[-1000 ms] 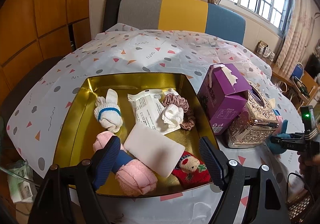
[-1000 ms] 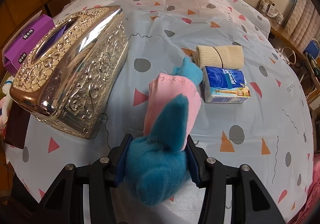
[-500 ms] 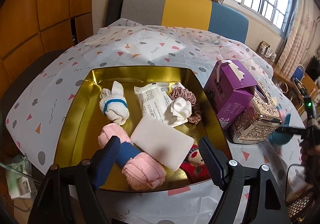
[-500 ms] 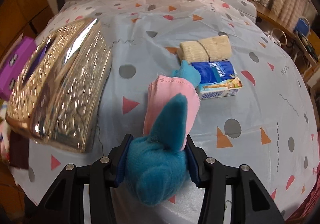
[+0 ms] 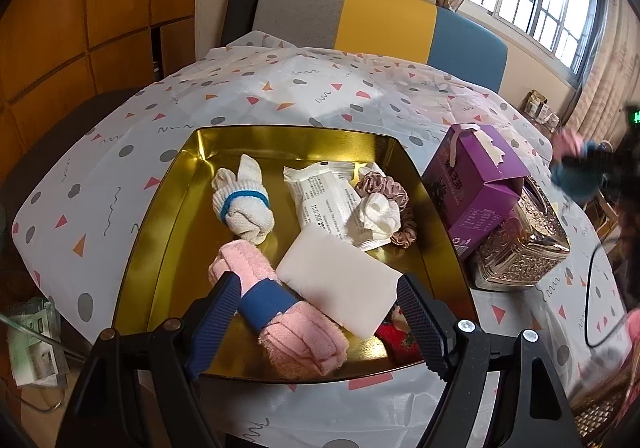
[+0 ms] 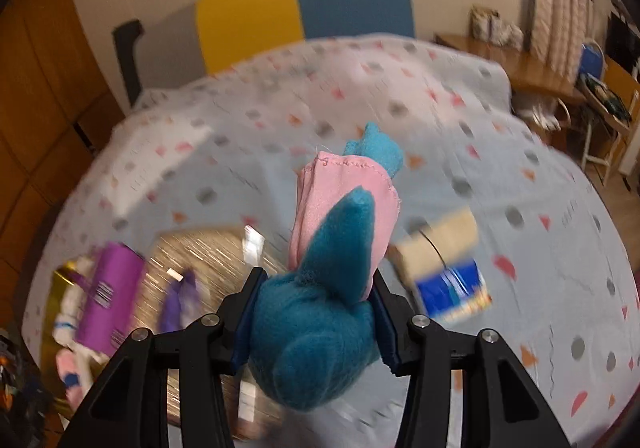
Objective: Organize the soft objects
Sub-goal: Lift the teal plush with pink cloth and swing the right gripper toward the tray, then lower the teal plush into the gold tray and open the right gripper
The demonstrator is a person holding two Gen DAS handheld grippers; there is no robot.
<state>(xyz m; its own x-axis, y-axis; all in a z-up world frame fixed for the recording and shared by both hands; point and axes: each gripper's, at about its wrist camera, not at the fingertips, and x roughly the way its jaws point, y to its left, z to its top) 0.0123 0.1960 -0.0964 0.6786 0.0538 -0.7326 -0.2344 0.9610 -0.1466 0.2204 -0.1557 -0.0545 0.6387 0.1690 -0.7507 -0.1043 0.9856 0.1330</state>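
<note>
A: Where does the left wrist view look?
B: Steeply down, close over the gold tray (image 5: pixel 168 248).
A: The right?
B: Higher, blurred; both share the purple box (image 5: pixel 476 184) (image 6: pixel 108 288)

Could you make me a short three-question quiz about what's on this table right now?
1. True or false: the right gripper is shut on a blue and pink plush toy.
2. Which lies inside the gold tray? A) the purple box B) the white foam block C) the silver tissue box
3. Fill in: the rolled pink towel has a ____ band around its middle.

Key
1. True; both pads press its body.
2. B; the purple box and silver tissue box stand outside, by the tray's right side.
3. Blue.
</note>
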